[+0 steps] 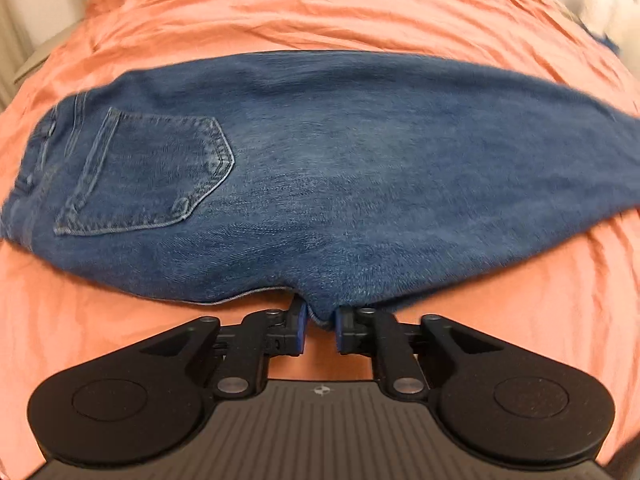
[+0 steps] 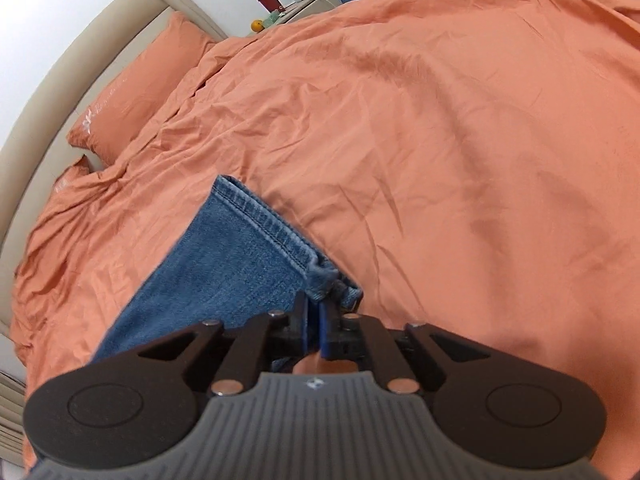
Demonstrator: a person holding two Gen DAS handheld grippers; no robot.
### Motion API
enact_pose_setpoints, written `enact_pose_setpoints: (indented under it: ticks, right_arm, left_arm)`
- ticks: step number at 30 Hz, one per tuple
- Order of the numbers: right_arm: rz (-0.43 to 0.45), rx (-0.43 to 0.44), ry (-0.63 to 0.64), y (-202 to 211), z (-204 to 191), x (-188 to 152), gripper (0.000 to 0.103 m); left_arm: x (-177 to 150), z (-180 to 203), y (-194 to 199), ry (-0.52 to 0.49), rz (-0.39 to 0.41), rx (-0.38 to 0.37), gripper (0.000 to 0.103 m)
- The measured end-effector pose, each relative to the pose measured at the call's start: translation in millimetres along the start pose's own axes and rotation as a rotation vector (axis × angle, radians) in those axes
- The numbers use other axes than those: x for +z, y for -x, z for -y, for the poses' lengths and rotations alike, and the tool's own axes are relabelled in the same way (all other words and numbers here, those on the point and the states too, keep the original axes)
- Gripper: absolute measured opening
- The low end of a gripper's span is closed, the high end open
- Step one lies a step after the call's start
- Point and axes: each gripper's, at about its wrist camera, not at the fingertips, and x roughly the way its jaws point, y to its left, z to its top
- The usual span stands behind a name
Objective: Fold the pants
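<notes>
Left wrist view: our left gripper (image 1: 321,326) pinches a small tuck at the near edge of the one pair of jeans (image 1: 320,168), lying flat across the orange duvet (image 1: 320,12), one back pocket (image 1: 148,176) at left. Our right gripper (image 2: 314,320) clamps the hem (image 2: 276,224), likely to carry it over. Two pillows (image 2: 136,96) lie far left.
</notes>
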Motion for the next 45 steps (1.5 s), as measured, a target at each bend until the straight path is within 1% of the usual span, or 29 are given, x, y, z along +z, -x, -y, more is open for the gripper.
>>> enact_pose_setpoints:
  ticks: [1,2,3,4,7,9,11,12,15,18,21,25,28,29,32,34,36,38,39,42,45]
  right_arm:
    - [0.001,0.006,-0.014,3.8,1.1,-0.1,0.018]
    - [0.003,0.014,-0.029,7.7,2.3,-0.8,0.03]
    - [-0.003,0.016,-0.046,10.7,3.5,-1.8,0.035]
    - [-0.011,0.022,-0.062,12.6,5.7,-3.1,0.037]
    - [-0.051,0.065,-0.123,13.7,14.3,-9.2,0.037]
    - [-0.053,0.074,-0.15,13.7,17.8,-12.7,0.037]
    - [-0.051,0.076,-0.172,12.7,19.1,-14.2,0.037]
    - [-0.049,0.075,-0.176,11.8,18.7,-14.3,0.037]
    - [-0.047,0.082,-0.189,8.8,17.5,-14.0,0.037]
    - [-0.044,0.108,-0.227,3.5,21.1,-14.5,0.037]
    - [-0.035,0.135,-0.275,-5.3,27.8,-16.6,0.034]
    - [-0.022,0.163,-0.292,-16.1,33.0,-16.3,0.022]
    - [-0.022,0.196,-0.307,-20.8,37.9,-12.3,0.018]
    - [-0.019,0.205,-0.305,-20.5,38.3,-9.6,0.014]
    - [-0.012,0.205,-0.217,-13.0,31.0,0.8,0.005]
    - [-0.006,0.196,-0.12,-6.2,20.7,6.8,0.004]
    - [-0.016,0.164,-0.036,-3.8,10.1,11.3,0.004]
    - [-0.02,0.144,0.023,-3.6,2.7,14.2,0.004]
    - [-0.024,0.138,0.041,-4.3,1.1,15.9,0.003]
    - [-0.032,0.137,0.072,-5.1,-0.5,19.1,0.003]
    - [-0.04,0.133,0.103,-6.3,-0.5,19.2,0.003]
  left_arm:
    - [-0.7,0.5,5.1,-0.028,-0.002,-0.011,0.021]
    - [-1.8,1.0,10.6,-0.061,-0.005,-0.019,0.022]
    - [-3.1,1.5,15.7,-0.088,-0.007,-0.021,0.024]
    - [-3.8,1.2,20.5,-0.113,-0.012,-0.028,0.026]
    - [1.3,-0.2,33.3,-0.16,-0.012,-0.048,0.026]
    - [13.7,-1.6,41.9,-0.186,0.004,-0.061,0.026]
    - [32.9,-0.7,50.4,-0.22,0.039,-0.052,0.026]
    - [42.3,1.4,53.8,-0.238,0.055,-0.06,0.026]
    - [74.0,12.4,58.1,-0.282,0.099,-0.095,0.026]
    - [105.9,30.8,48.9,-0.318,0.132,-0.149,0.026]
    - [131.1,60.0,33.1,-0.367,0.144,-0.232,0.026]
    - [152.0,109.6,-0.5,-0.438,0.139,-0.279,0.026]
    - [159.1,146.0,-26.9,-0.486,0.133,-0.305,0.026]
    - [162.3,155.3,-36.6,-0.5,0.134,-0.309,0.026]
    - [166.2,180.3,-56.4,-0.526,0.141,-0.329,0.026]
    - [176.3,198.1,-74.5,-0.53,0.138,-0.349,0.026]
    - [184.2,216.4,-91.3,-0.536,0.136,-0.369,0.025]
    - [191.4,233.1,-104.8,-0.547,0.151,-0.362,0.024]
    - [195.8,240.4,-111.8,-0.544,0.158,-0.356,0.021]
    - [209.5,255.2,-128.4,-0.535,0.157,-0.345,0.017]
    - [219.3,264.8,-142.2,-0.53,0.132,-0.339,0.013]
